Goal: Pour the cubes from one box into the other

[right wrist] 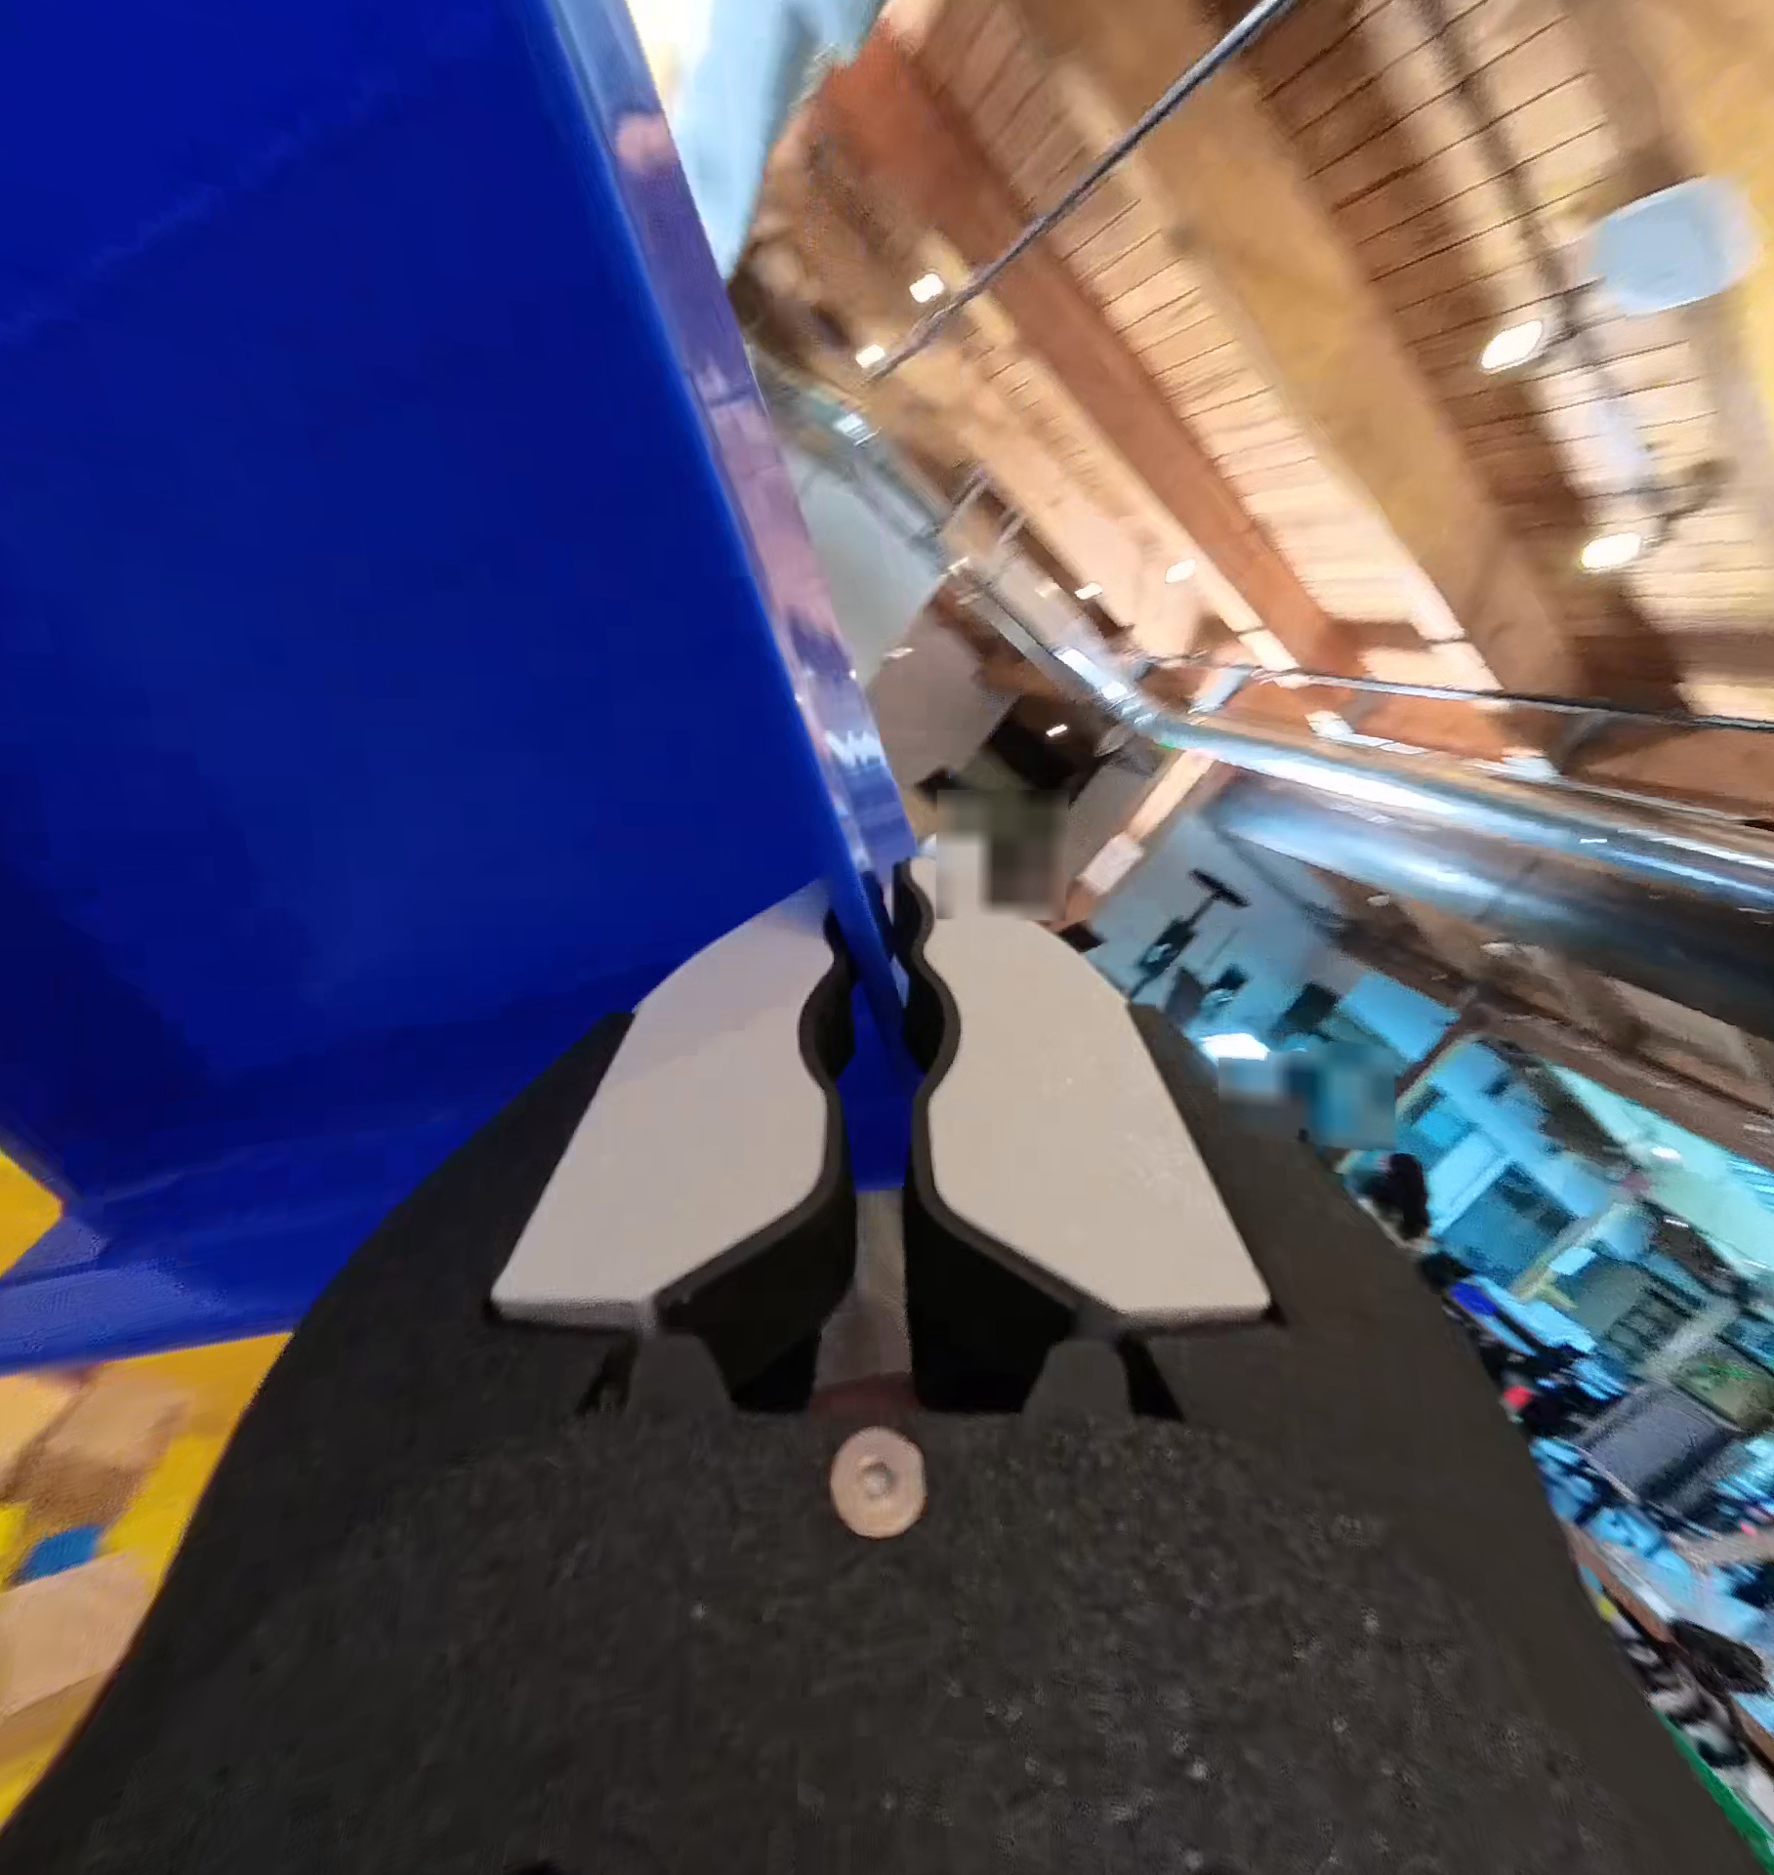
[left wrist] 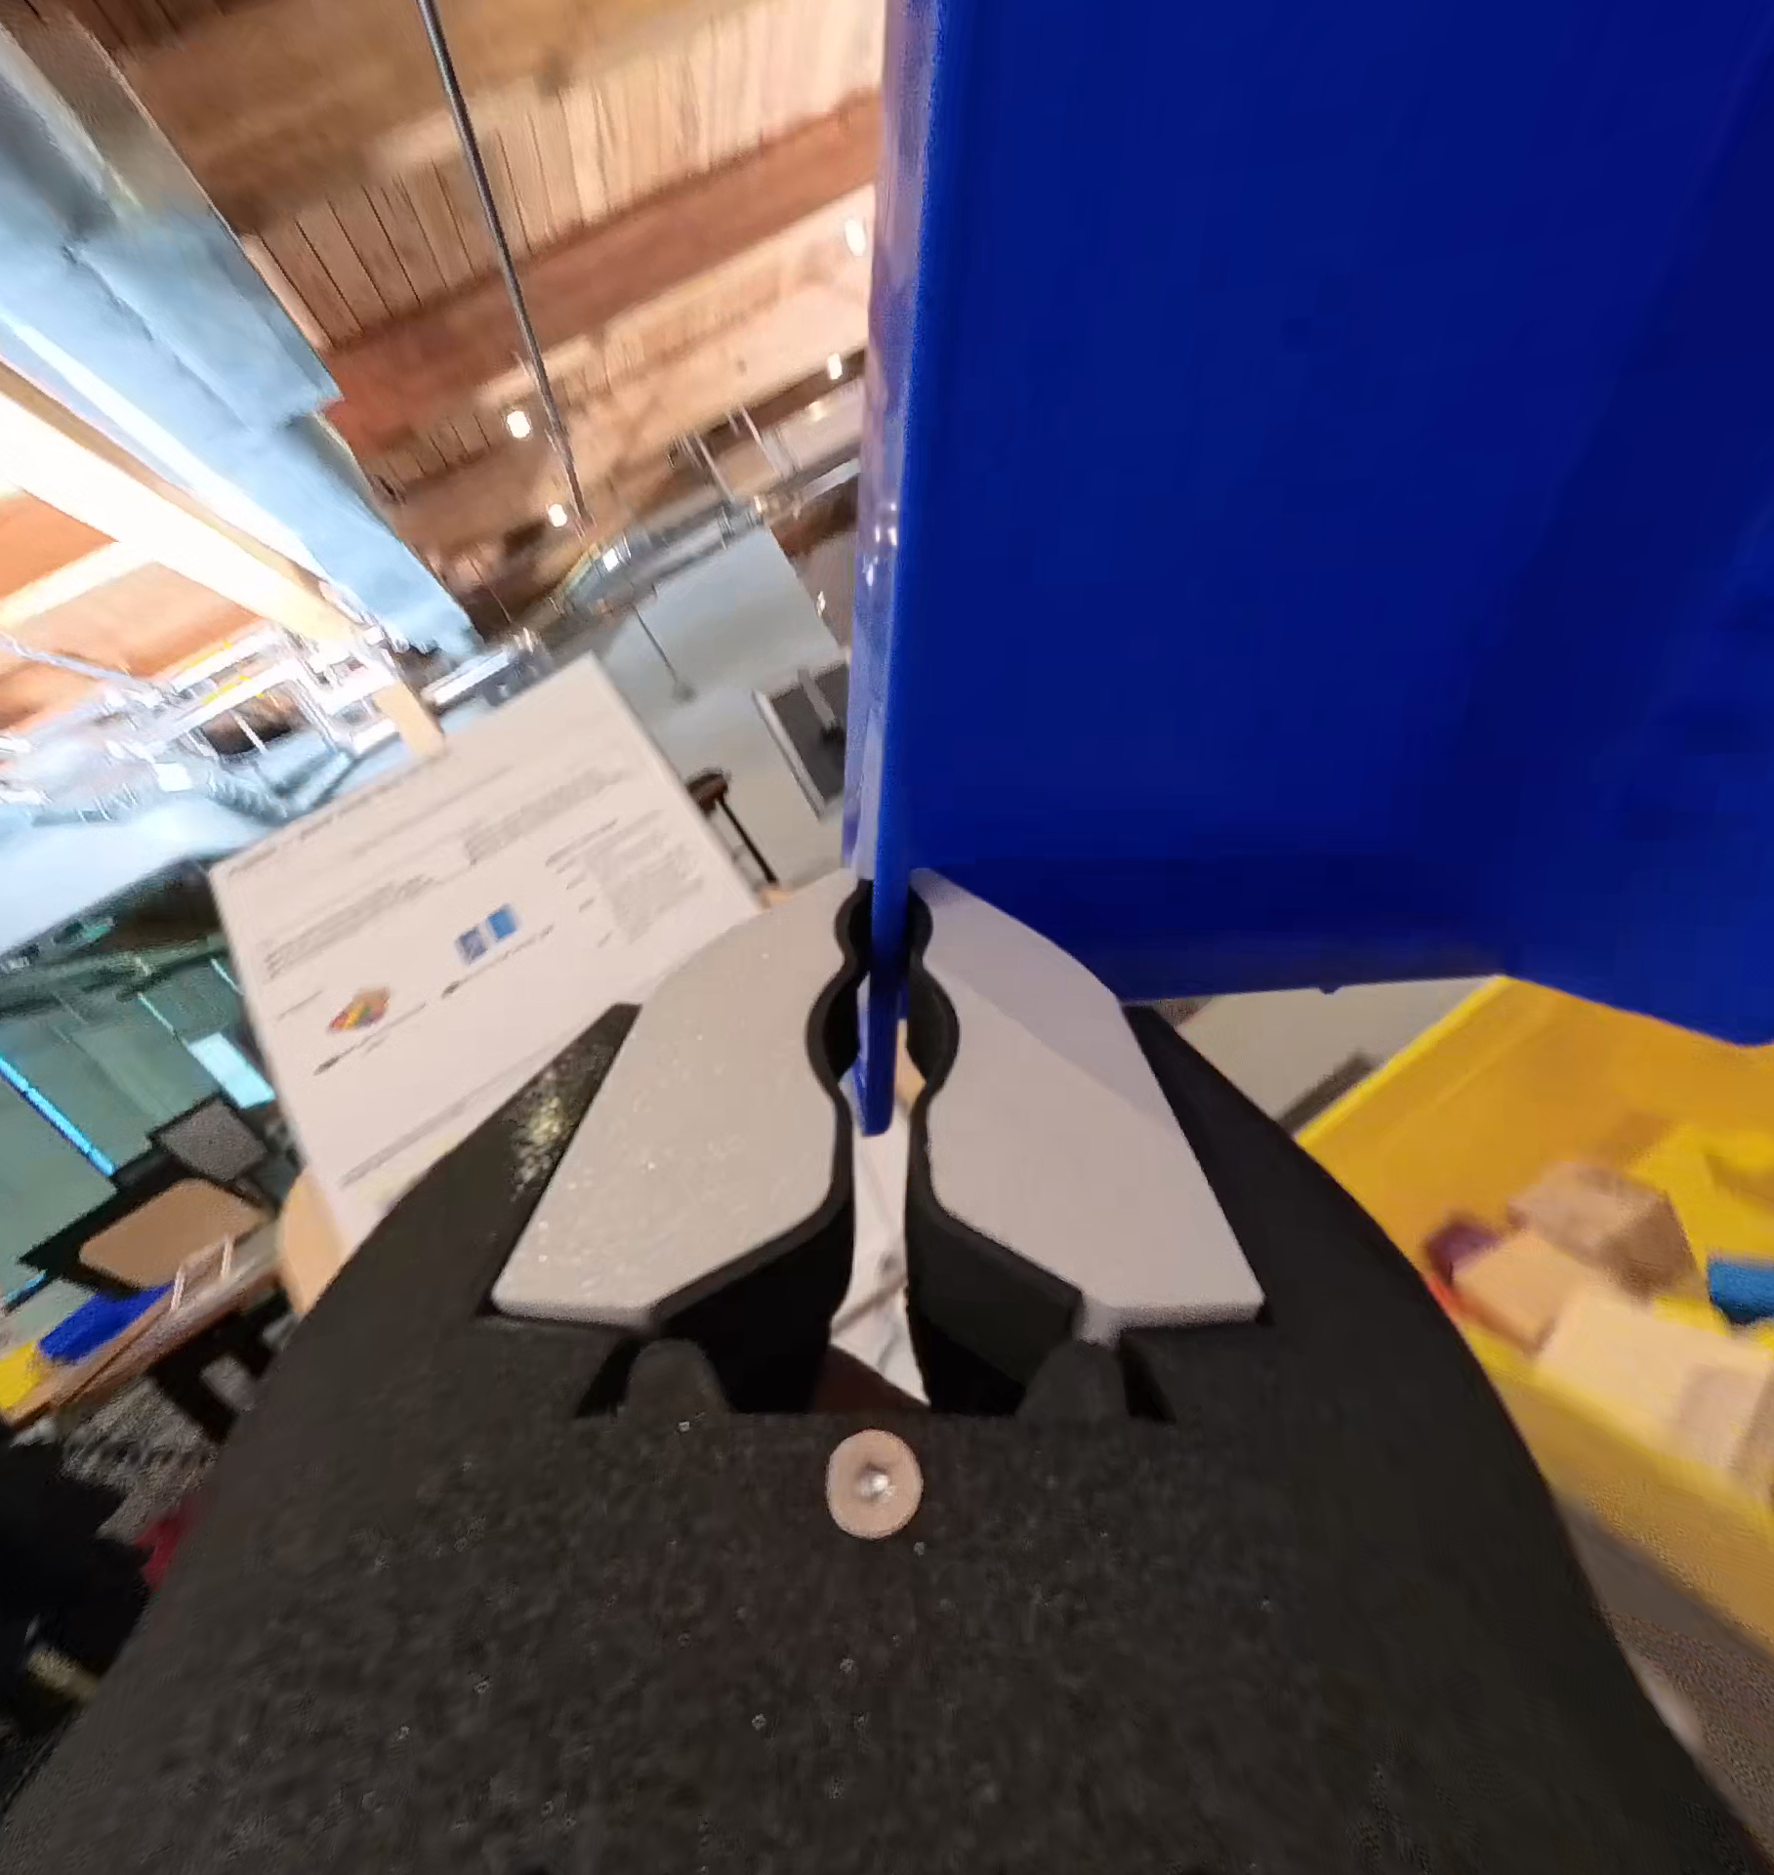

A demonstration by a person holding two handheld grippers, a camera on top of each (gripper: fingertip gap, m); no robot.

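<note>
Above the yellow box (left wrist: 1451, 1096) (cubes (left wrist: 1623, 1309) inside), blue box (left wrist: 1369, 507) walls clamped in left gripper (left wrist: 884, 974) and right gripper (right wrist: 888, 964).

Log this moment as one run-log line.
phase: pouring | left gripper: shut on blue box wall | right gripper: shut on opposite wall | blue box: tipped above yellow box | cubes: in yellow box

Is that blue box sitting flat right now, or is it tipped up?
Tipped up. The blue box is held aloft by its walls, open side facing down over the yellow box, where the cubes lie.
</note>
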